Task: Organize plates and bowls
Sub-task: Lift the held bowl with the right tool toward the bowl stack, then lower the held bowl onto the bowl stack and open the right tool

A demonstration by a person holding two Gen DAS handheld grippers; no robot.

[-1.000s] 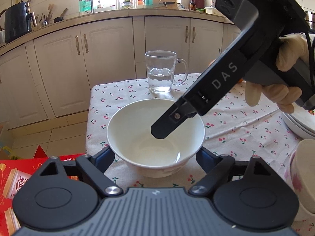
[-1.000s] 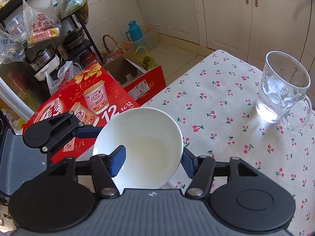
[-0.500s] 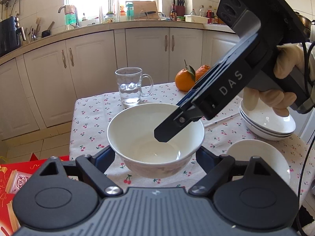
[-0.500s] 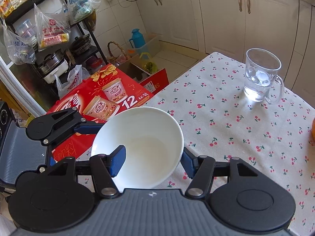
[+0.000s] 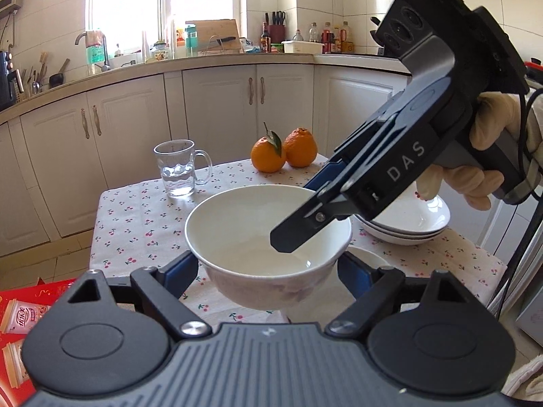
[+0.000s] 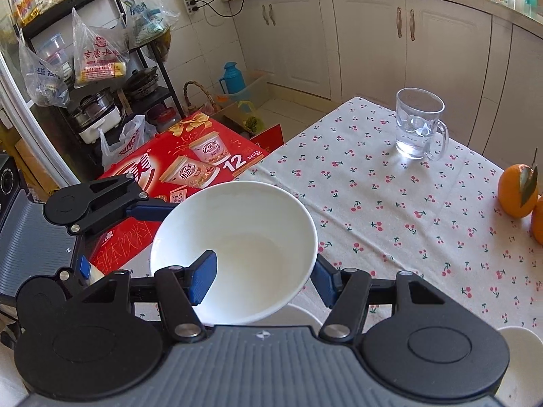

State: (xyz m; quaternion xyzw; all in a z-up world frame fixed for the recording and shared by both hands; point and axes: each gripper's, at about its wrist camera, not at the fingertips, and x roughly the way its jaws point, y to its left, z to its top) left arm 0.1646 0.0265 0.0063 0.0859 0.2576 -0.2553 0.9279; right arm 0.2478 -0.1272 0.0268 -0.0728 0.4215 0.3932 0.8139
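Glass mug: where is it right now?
The glass mug stands on the cherry tablecloth near the table's far corner, left of the two oranges, beyond the held bowl.

Three bowls [image 5: 268,234]; three stacked plates [image 5: 407,227]; two oranges [image 5: 268,156]; one mug [image 5: 176,169]

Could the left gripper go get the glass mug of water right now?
Probably not yet. The left gripper is closed around the white bowl, which the right gripper also pinches by its rim. The glass mug stands across bare tablecloth, so only the bowl stops it.
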